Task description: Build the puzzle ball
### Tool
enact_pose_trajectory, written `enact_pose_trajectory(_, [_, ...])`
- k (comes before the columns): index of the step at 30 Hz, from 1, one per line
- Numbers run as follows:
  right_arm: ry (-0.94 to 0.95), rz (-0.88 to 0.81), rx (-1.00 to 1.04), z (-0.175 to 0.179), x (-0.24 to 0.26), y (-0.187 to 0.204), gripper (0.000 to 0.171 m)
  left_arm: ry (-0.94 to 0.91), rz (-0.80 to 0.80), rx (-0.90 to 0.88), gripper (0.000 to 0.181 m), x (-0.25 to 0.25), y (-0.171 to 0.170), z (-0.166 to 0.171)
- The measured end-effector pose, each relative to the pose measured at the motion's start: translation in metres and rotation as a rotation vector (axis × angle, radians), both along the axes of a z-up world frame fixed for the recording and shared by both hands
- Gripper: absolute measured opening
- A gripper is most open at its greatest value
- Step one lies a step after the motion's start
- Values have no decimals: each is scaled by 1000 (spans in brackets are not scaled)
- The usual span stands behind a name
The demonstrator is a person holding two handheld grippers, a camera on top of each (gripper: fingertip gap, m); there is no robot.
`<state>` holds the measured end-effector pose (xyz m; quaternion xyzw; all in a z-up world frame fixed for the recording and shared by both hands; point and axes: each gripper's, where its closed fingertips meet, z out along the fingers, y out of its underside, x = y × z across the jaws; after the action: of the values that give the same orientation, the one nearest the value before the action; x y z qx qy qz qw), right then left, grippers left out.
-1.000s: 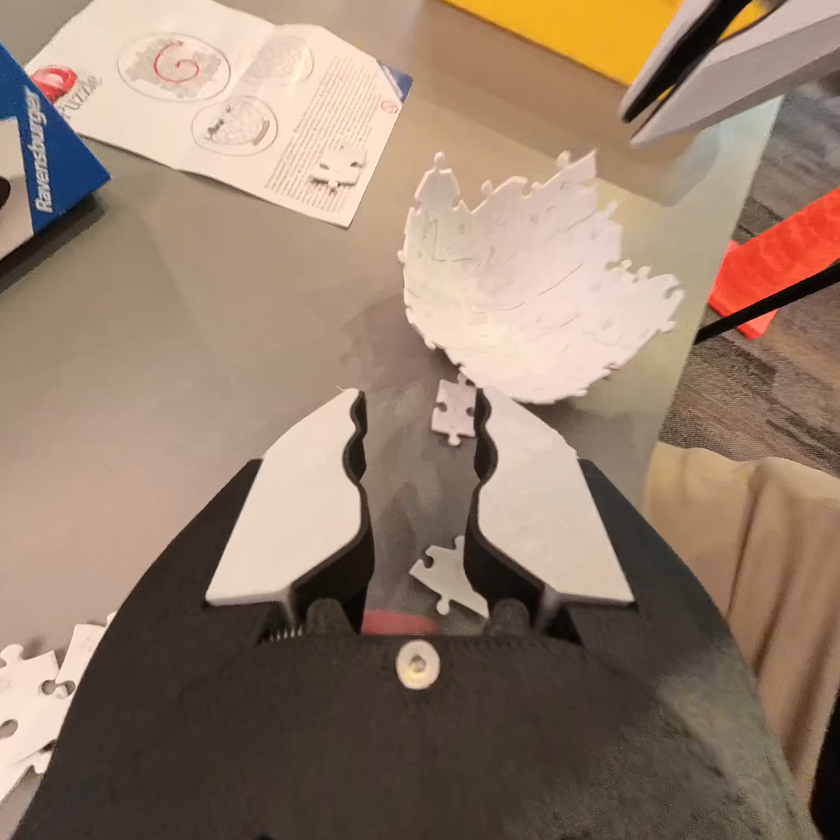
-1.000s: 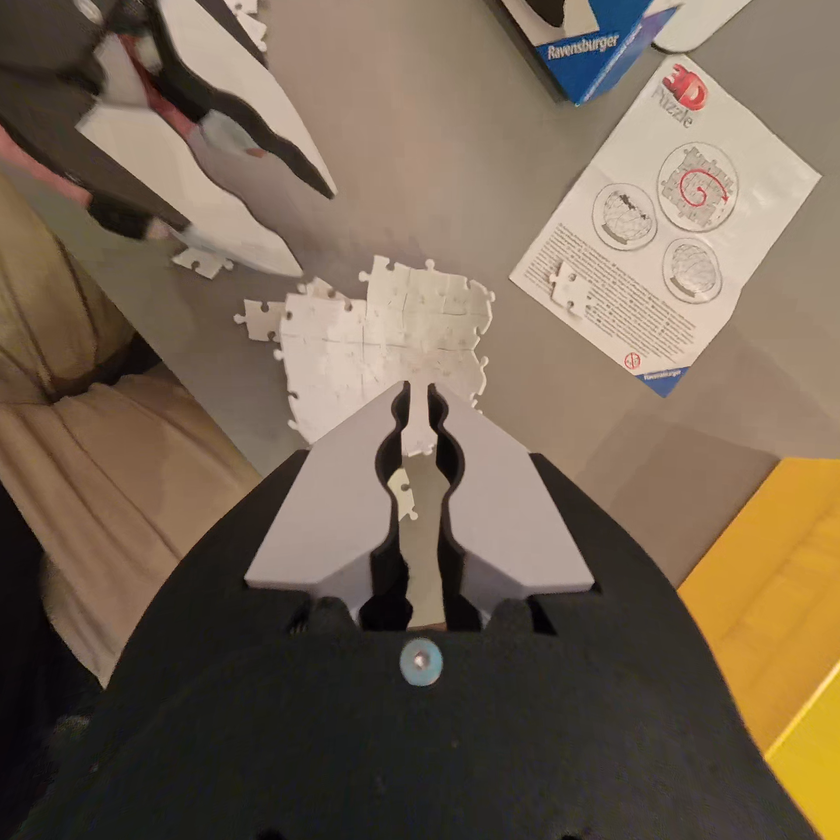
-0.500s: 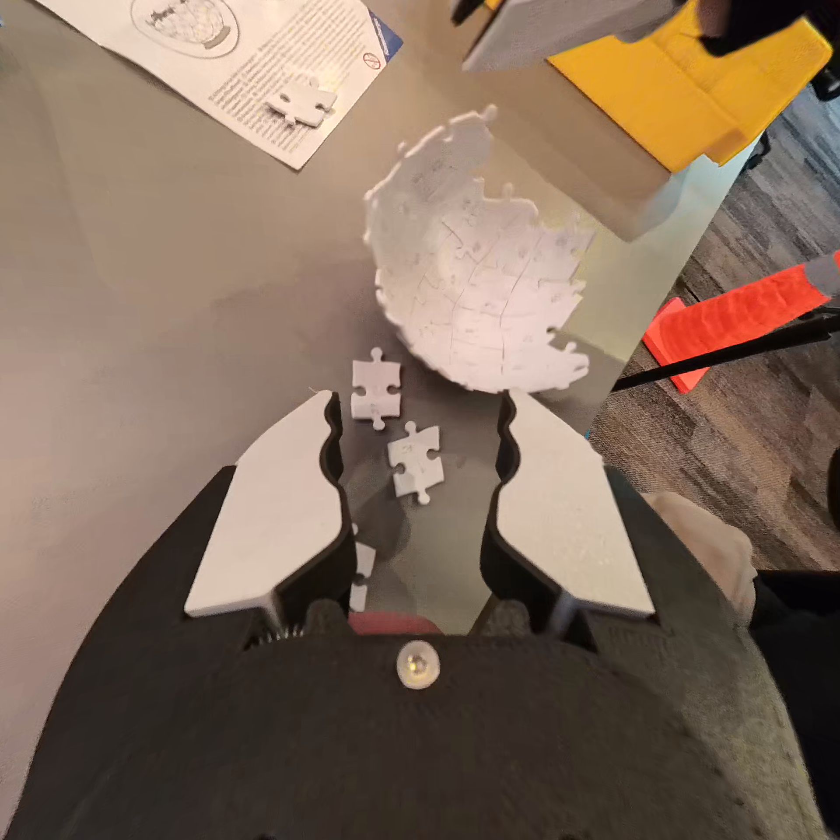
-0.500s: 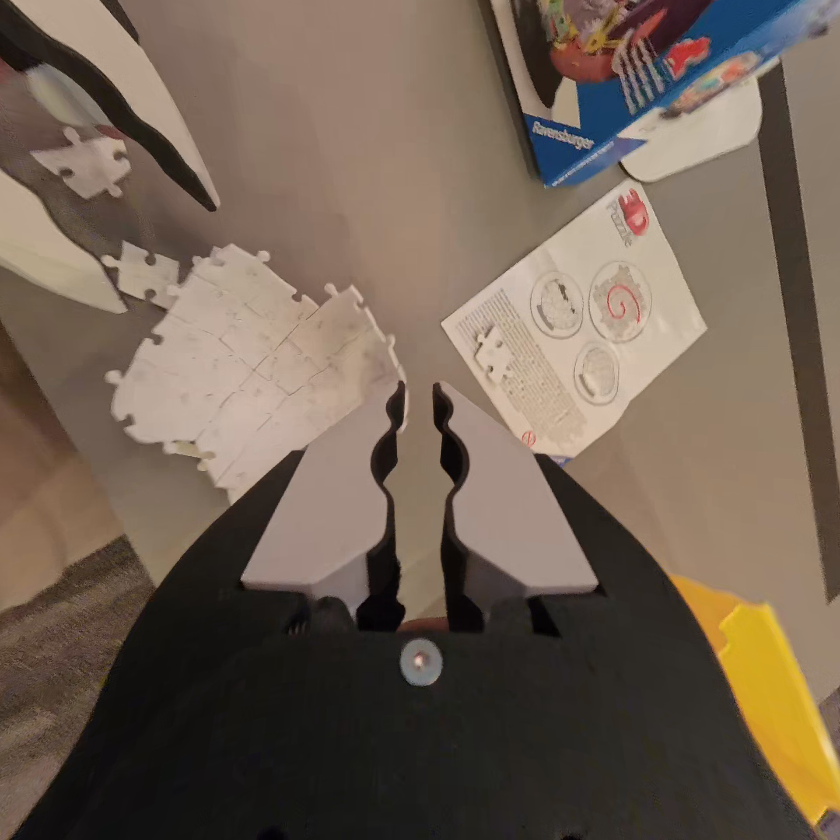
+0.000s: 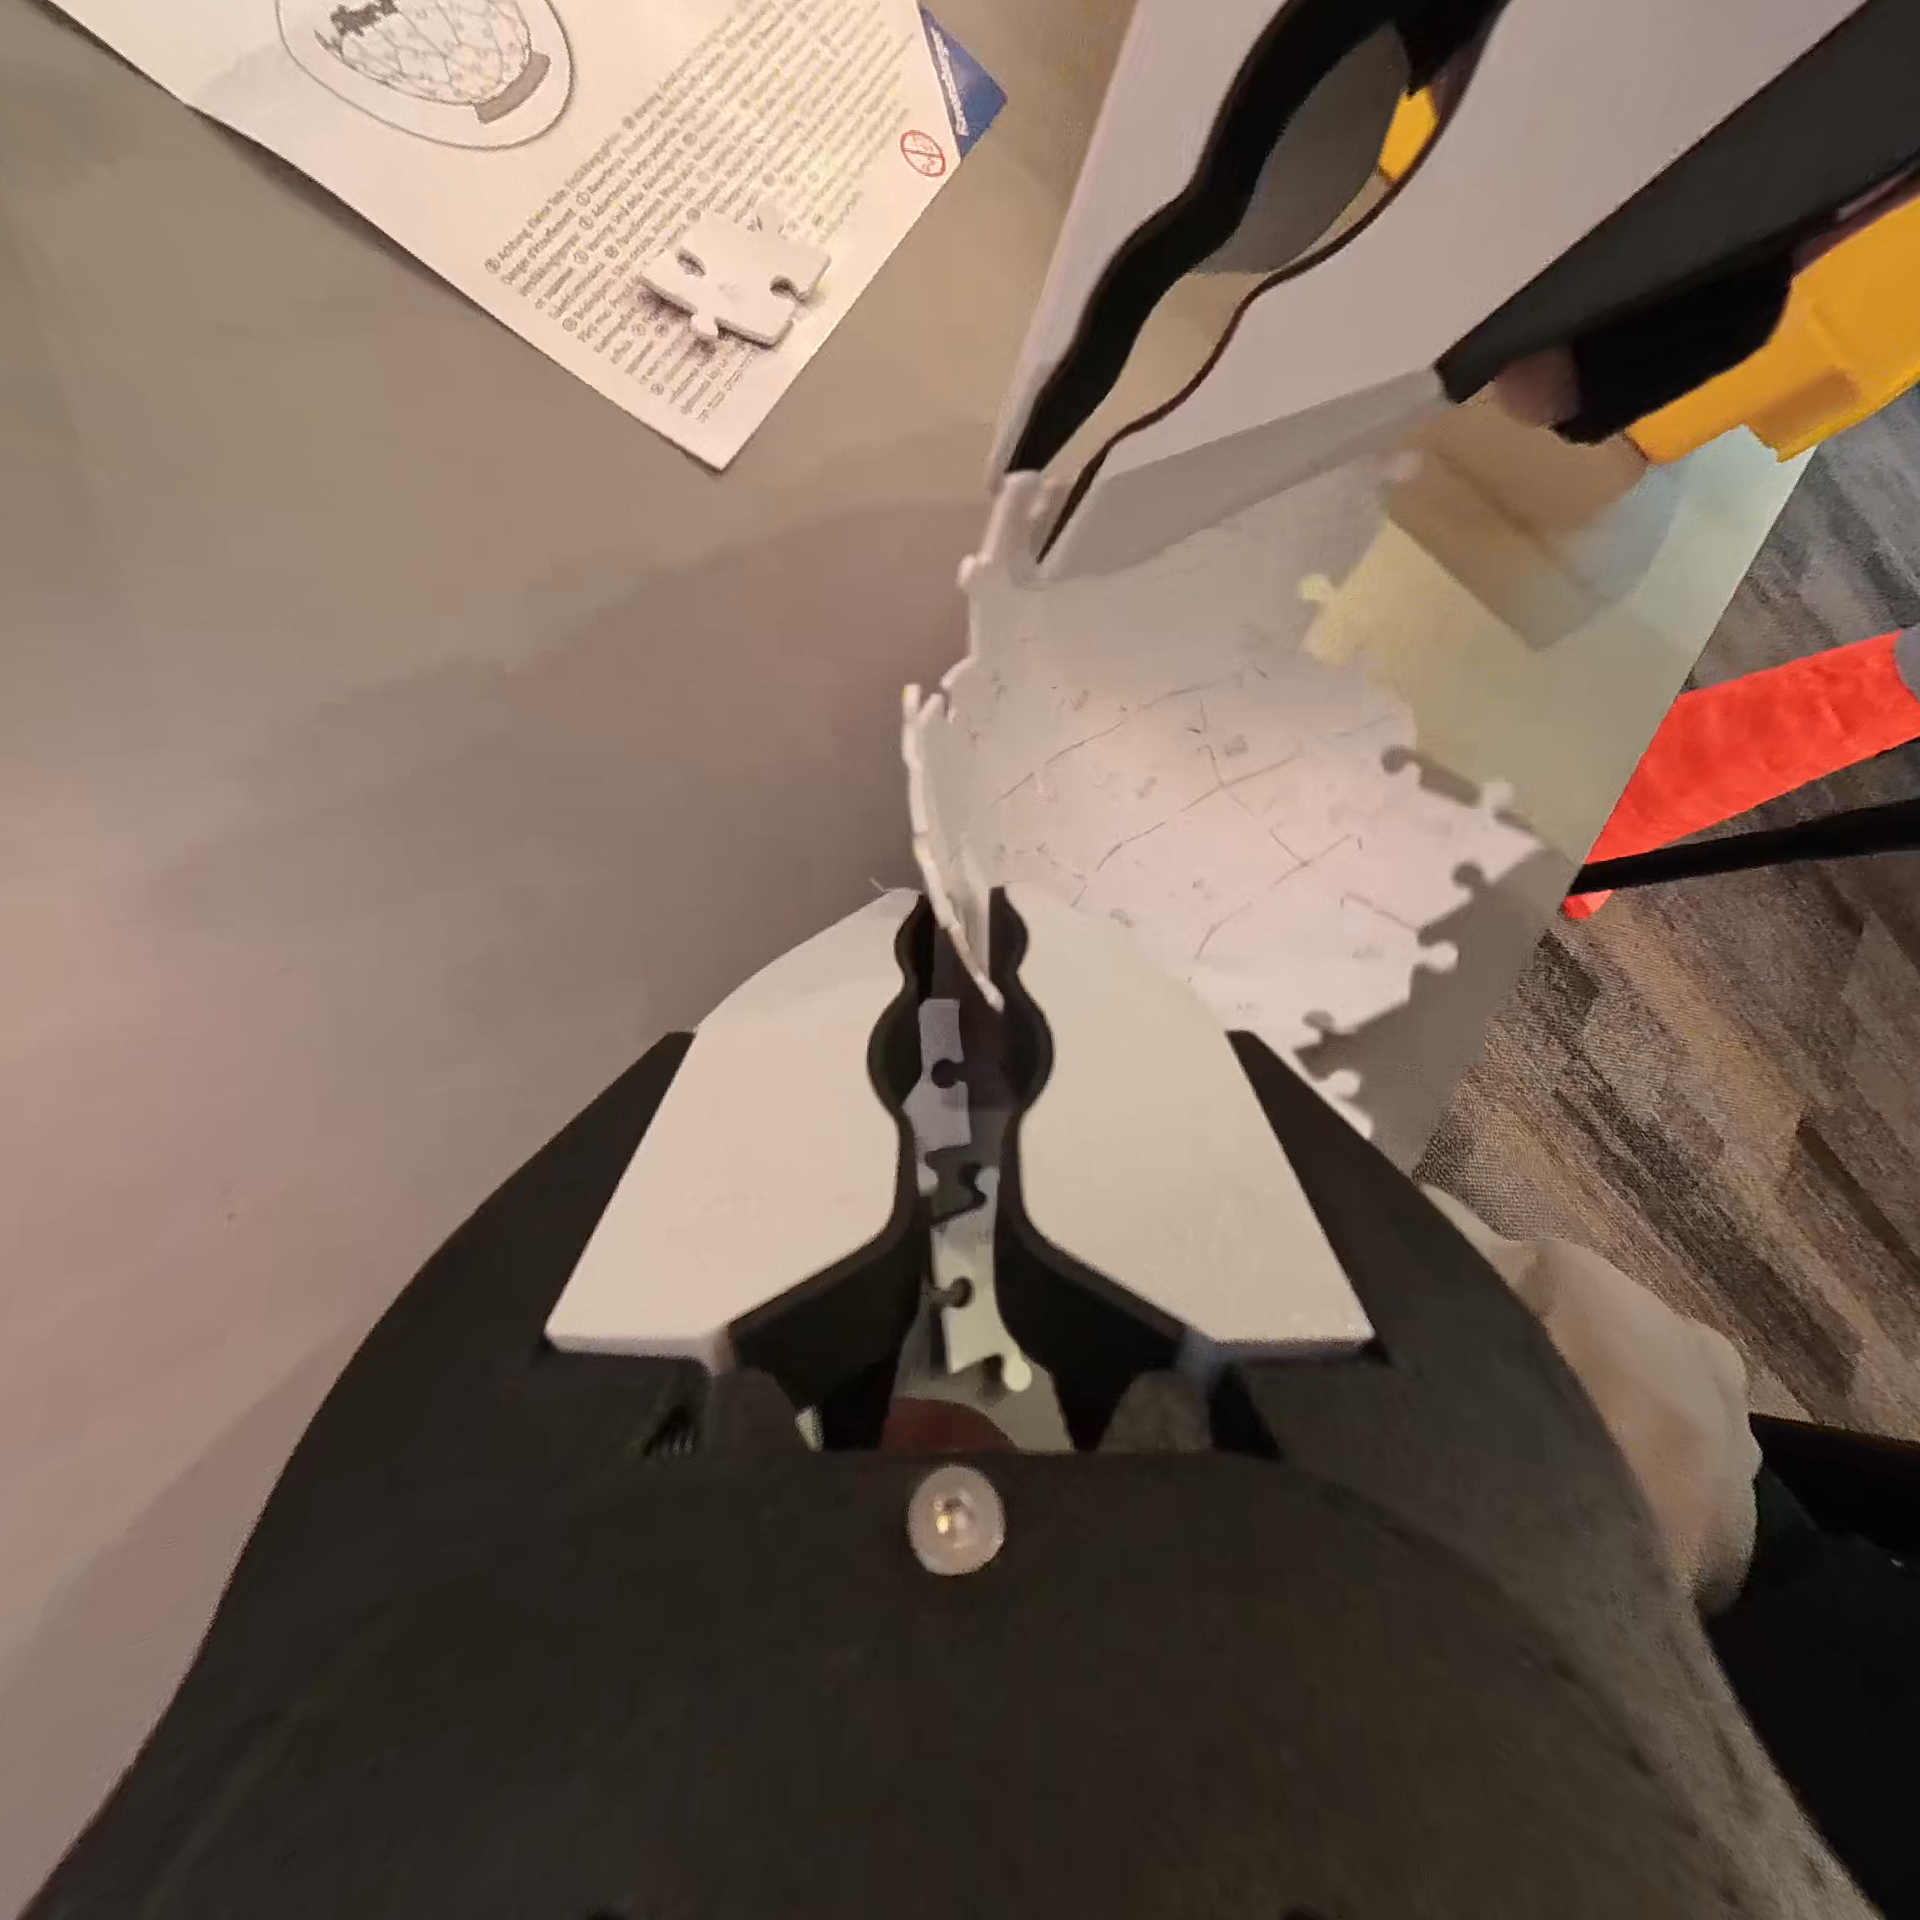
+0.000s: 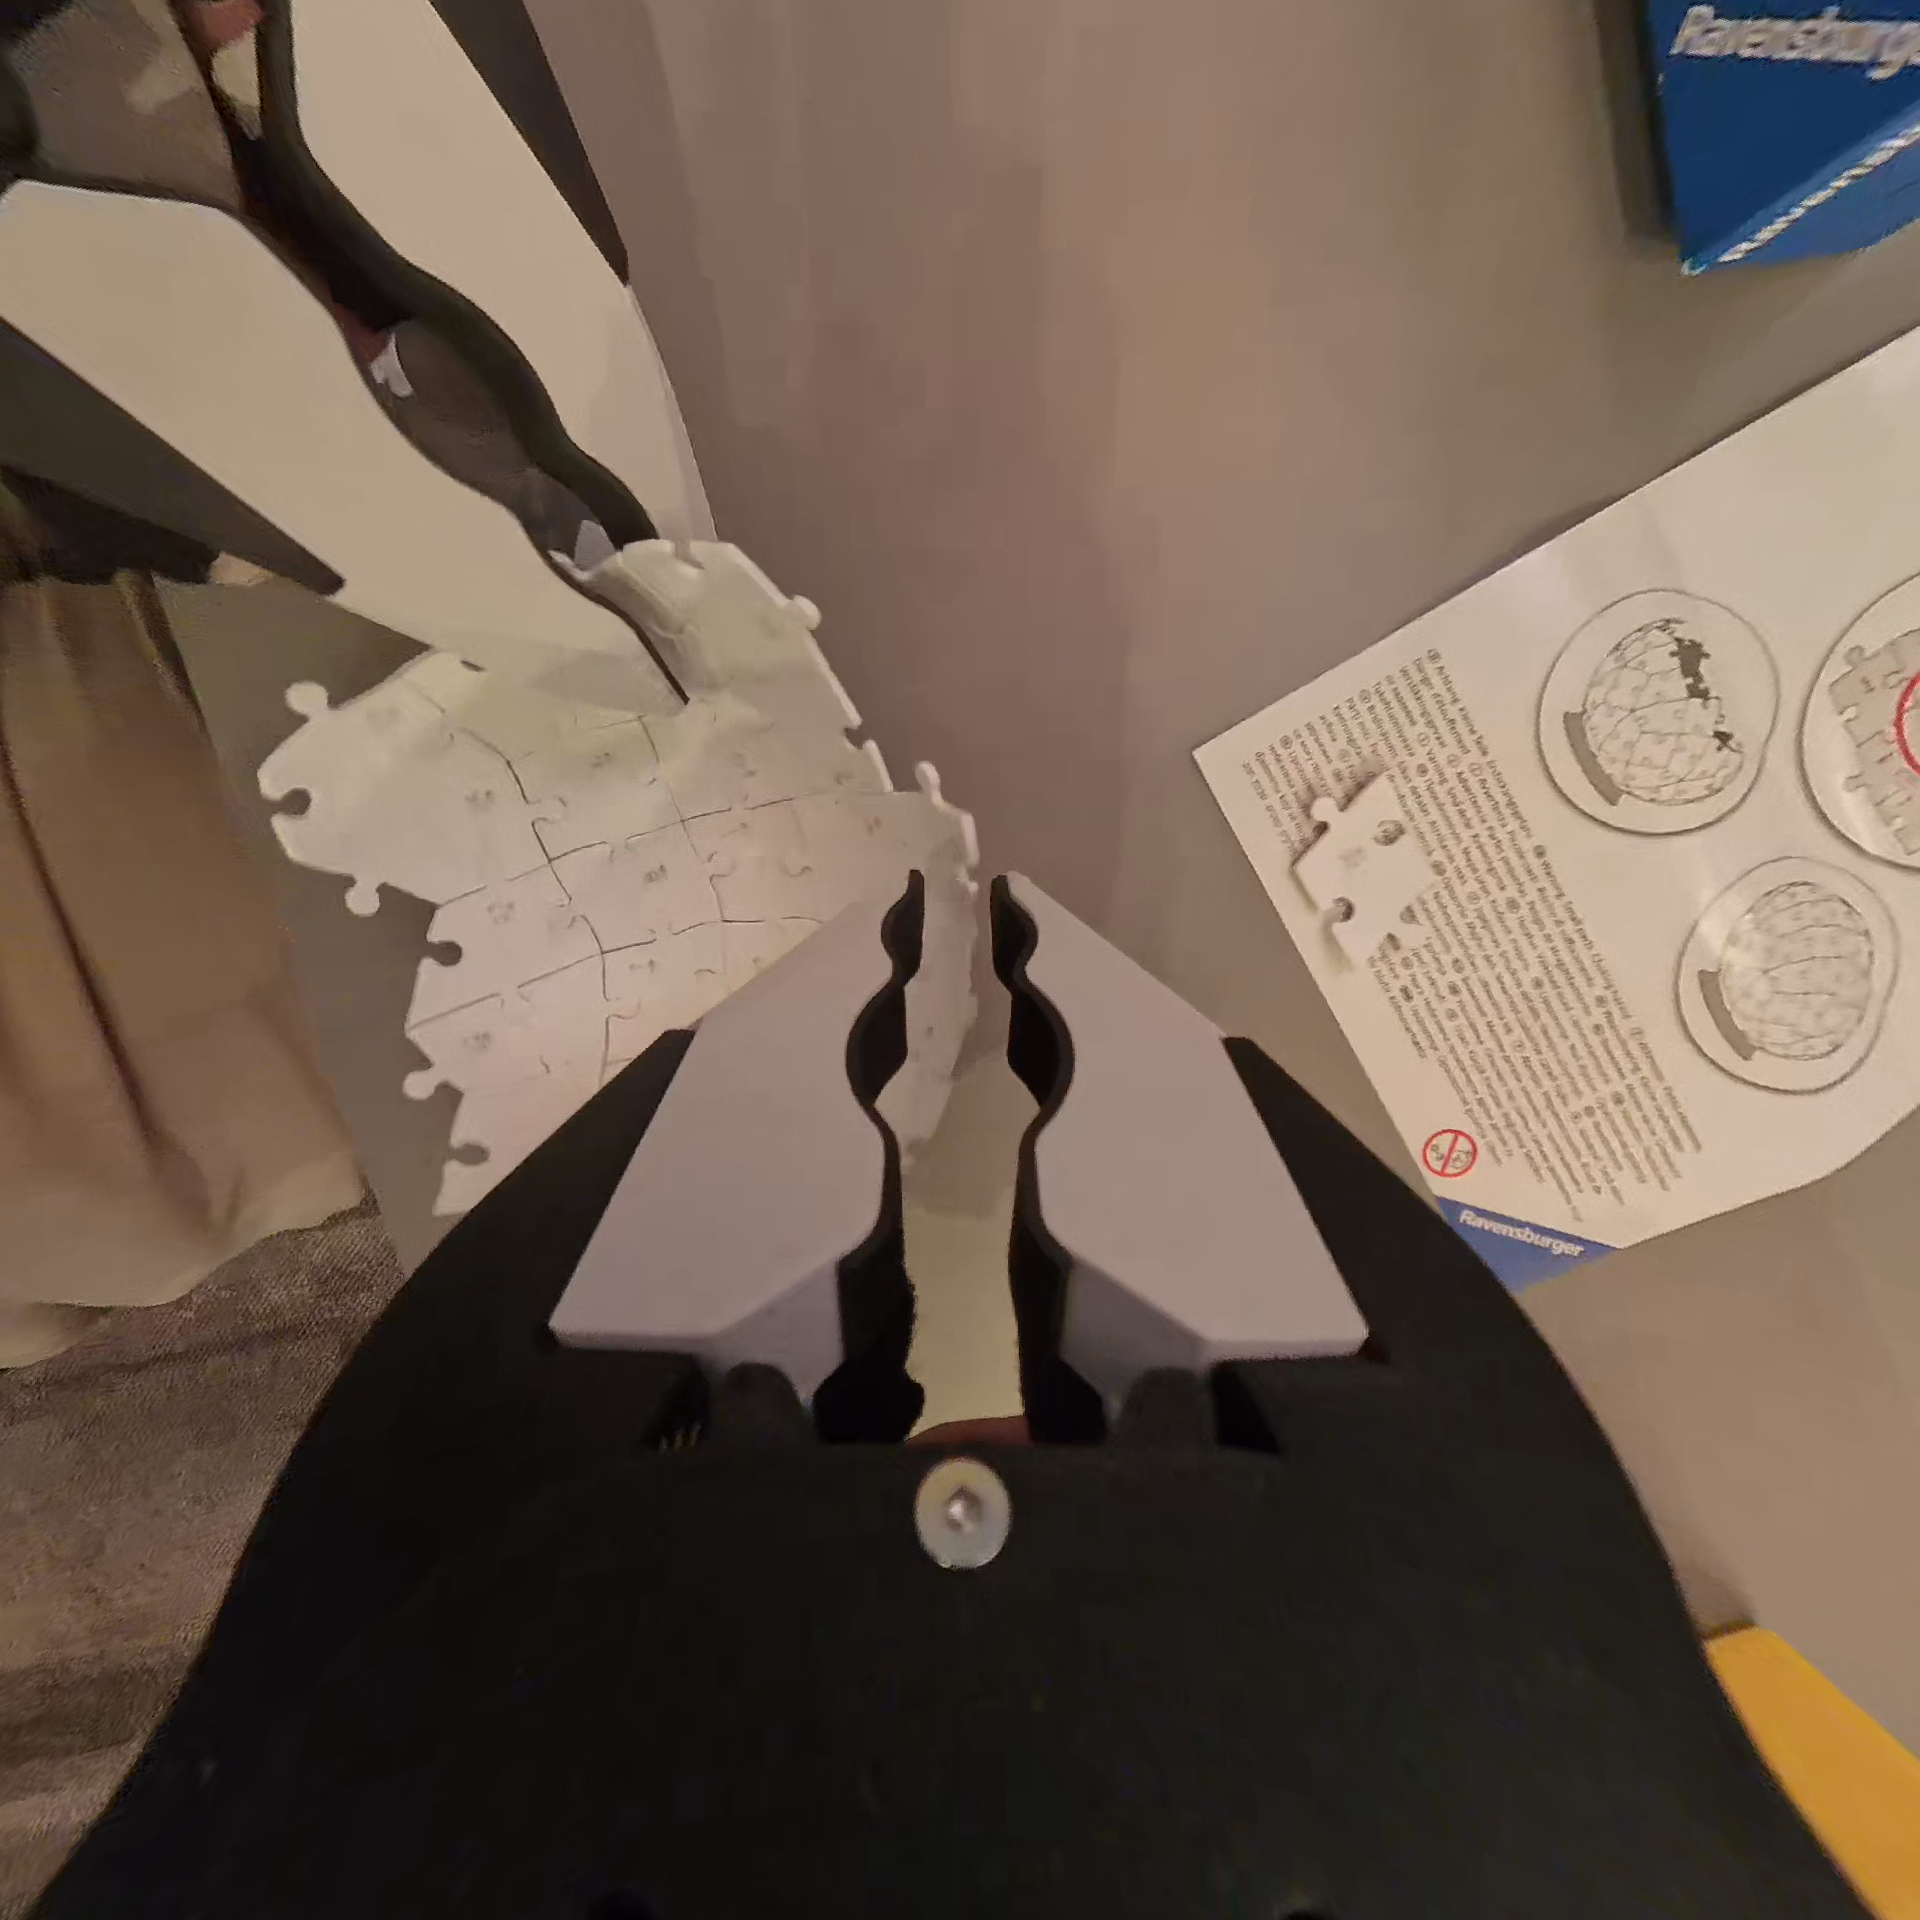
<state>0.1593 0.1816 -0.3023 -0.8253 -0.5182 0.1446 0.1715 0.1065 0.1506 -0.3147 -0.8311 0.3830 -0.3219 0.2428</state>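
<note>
A white half-built puzzle ball shell (image 5: 1195, 790) sits tilted near the table's right edge. It also shows in the right wrist view (image 6: 623, 862). My left gripper (image 5: 958, 906) is shut on the shell's near rim, and it shows from the other side in the right wrist view (image 6: 675, 613). My right gripper (image 6: 953, 883) is closed to a narrow gap with the opposite rim between its tips. It reaches in from the top of the left wrist view (image 5: 1029, 520). Loose white pieces (image 5: 940, 1101) lie on the table under my left jaws.
A printed leaflet (image 5: 623, 135) lies on the grey table with one loose piece (image 5: 732, 286) on it, as the right wrist view also shows (image 6: 1361, 862). A blue puzzle box (image 6: 1787, 125) stands beyond. The table edge, a yellow block (image 5: 1829, 332) and an orange object (image 5: 1766, 748) lie to the right. Some 7 centimetres of space lies between my two pairs of fingers. The yellow block (image 5: 1829, 332) sits 30 centimetres or so from the ends of my right fingers.
My left gripper moved forward past the loose pieces and closed from wide open onto the shell's rim. My right gripper came down from above the shell onto the opposite rim.
</note>
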Motion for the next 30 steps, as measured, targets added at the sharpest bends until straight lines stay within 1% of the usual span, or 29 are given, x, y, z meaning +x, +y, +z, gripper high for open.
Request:
enact_pose_trajectory(2, [36,-18,10,6,3,-1,12,-6,-12,5,6,2,3,0])
enact_pose_trajectory(4, [101,-51,36,20,5,0,12,-8,-32,-2,5,2,5,0])
enact_pose_trajectory(6, [163,-83,66,36,8,2,13,-24,-47,-5,4,3,8,4])
enact_pose_trajectory(10, [229,-161,127,57,22,7,13,-20,-91,16,2,-5,20,18])
enact_pose_trajectory(13, [251,-193,134,59,26,6,13,-22,-133,9,2,-15,27,31])
enact_pose_trajectory(16, [271,-173,106,51,16,-4,13,14,-191,35,2,-35,37,47])
enact_pose_trajectory(19, [237,-74,93,32,-7,-17,16,90,-257,37,2,-67,43,55])
enact_pose_trajectory(21, [238,23,71,18,-32,-27,18,151,-315,5,2,-89,40,53])
enact_pose_trajectory(24, [182,195,82,-4,-57,-35,20,232,-379,-16,2,-112,31,47])
enact_pose_trajectory(28, [187,391,81,-10,-80,-39,28,303,-415,-42,2,-135,20,33])
enact_pose_trajectory(30, [148,481,107,-15,-85,-34,37,309,-401,-41,2,-141,21,30])
